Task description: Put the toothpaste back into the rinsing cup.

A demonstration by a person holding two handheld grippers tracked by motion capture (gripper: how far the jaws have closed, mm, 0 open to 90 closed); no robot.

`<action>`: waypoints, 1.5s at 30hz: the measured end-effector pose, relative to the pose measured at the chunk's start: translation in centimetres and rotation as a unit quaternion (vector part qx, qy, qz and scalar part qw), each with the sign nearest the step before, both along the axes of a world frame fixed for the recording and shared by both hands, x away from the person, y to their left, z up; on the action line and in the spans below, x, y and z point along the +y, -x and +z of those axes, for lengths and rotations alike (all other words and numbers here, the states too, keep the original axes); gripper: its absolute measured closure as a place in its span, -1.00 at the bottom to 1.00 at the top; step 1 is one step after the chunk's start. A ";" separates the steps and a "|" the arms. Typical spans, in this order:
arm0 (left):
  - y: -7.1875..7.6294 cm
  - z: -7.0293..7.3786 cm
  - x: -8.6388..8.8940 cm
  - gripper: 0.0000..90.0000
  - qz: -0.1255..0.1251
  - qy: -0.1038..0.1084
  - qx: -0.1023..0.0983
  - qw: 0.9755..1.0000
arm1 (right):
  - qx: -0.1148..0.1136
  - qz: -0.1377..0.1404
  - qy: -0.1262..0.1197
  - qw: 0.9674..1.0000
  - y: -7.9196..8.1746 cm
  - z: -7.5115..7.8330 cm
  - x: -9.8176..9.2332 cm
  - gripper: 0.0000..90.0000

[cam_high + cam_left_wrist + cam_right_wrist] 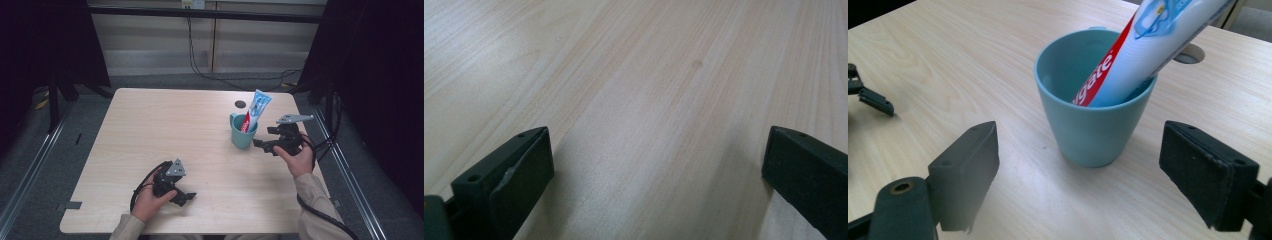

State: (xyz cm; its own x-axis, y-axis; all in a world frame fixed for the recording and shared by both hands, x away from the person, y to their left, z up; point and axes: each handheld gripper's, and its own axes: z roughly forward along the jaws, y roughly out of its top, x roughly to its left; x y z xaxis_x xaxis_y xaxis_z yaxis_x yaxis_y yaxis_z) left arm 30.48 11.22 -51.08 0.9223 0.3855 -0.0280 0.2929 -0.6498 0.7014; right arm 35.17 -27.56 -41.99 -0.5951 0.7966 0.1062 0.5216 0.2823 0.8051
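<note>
Black jaws of right gripper [1075, 175] spread wide and empty just short of teal cup [1093, 107], toothpaste tube [1143, 45] already leaning inside; left gripper [182, 196] open, idle on table [150, 125].

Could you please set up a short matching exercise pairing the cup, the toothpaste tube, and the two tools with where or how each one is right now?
Column one:
1. cup
2. toothpaste tube
3. left tool
4. right tool

Column two:
A. leaning inside the cup, top sticking out above the rim
B. open, over bare table near the front edge
C. teal, standing upright on the table
D. open, beside the cup, jaws apart from it

Pairs: 1-C, 2-A, 3-B, 4-D
</note>
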 end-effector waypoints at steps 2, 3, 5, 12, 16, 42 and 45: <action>0.0 0.0 0.0 -1.00 0.000 0.000 0.001 1.000 | 0.003 0.008 0.001 1.000 0.2 -0.1 0.1 -0.67; 0.0 0.0 0.0 -1.00 0.000 0.000 0.001 1.000 | 0.001 0.008 0.004 1.000 0.3 -0.2 0.2 -0.67; 0.0 0.0 0.0 -1.00 0.000 0.000 0.000 1.000 | 0.001 0.014 0.007 1.000 0.4 -0.2 0.2 -0.67; 0.0 0.0 0.0 -1.00 0.002 0.000 0.001 1.000 | 0.005 0.037 0.017 0.999 1.2 -1.2 0.7 -0.68; 0.0 0.0 0.0 -1.00 0.002 0.000 0.001 1.000 | 0.010 0.044 0.024 0.999 1.6 -1.6 0.9 -0.68; 0.0 0.0 0.0 -1.00 0.001 0.000 0.000 1.000 | 0.034 0.088 0.063 0.994 4.8 -4.8 1.7 -0.67; 0.0 0.0 0.0 -1.00 0.001 0.000 0.000 1.000 | 0.037 0.091 0.069 0.993 5.1 -5.3 1.6 -0.67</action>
State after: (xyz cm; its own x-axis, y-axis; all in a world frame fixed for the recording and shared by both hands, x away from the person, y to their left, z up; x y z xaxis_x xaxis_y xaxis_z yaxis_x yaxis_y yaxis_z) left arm 30.45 11.21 -51.10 0.9215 0.3873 -0.0283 0.2942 -0.6486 0.7020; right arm 30.11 -25.92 -47.33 -0.7249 0.6869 0.0518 0.5083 0.4825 0.7133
